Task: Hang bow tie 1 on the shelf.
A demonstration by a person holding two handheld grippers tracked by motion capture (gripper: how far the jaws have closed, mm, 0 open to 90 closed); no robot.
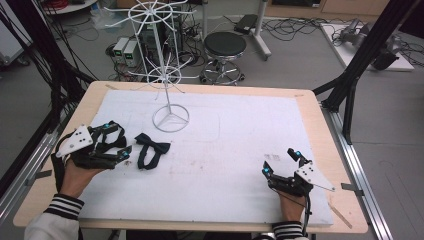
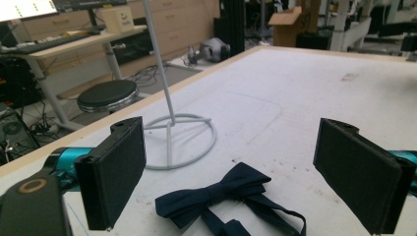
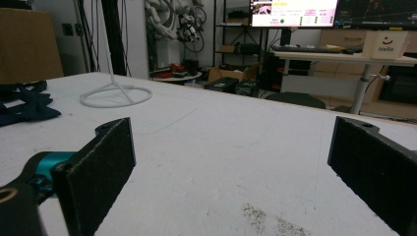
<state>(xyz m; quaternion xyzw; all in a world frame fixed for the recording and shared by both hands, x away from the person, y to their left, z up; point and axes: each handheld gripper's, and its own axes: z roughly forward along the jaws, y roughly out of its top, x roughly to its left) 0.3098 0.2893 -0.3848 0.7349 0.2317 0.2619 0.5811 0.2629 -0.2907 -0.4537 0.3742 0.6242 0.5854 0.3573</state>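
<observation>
The work stood at its opening step: the left gripper [image 1: 119, 144] hovered just beside the dark navy bow tie [image 1: 151, 148], its fingers [image 2: 114, 169] spread wide and holding nothing, the tie lying flat on the surface [image 1: 240, 150] just ahead of them. In the left gripper view the bow tie [image 2: 221, 194] sat low between the two pads, not yet touched. The right gripper [image 1: 282, 161] rested well apart near the near right corner, its fingers [image 3: 98, 167] likewise released and empty. The next move, as I judged it, called for the left gripper to ease forward and down and close on the tie's knot or one wing, likely to carry it toward the white wire stand [image 1: 169, 75] behind it. The tie looked like soft, limp fabric with a thin trailing strap, apt to sag when lifted; the stand was thin, rigid wire with a ring base and radiating arms; the surface was matte white, faintly scuffed and speckled.
</observation>
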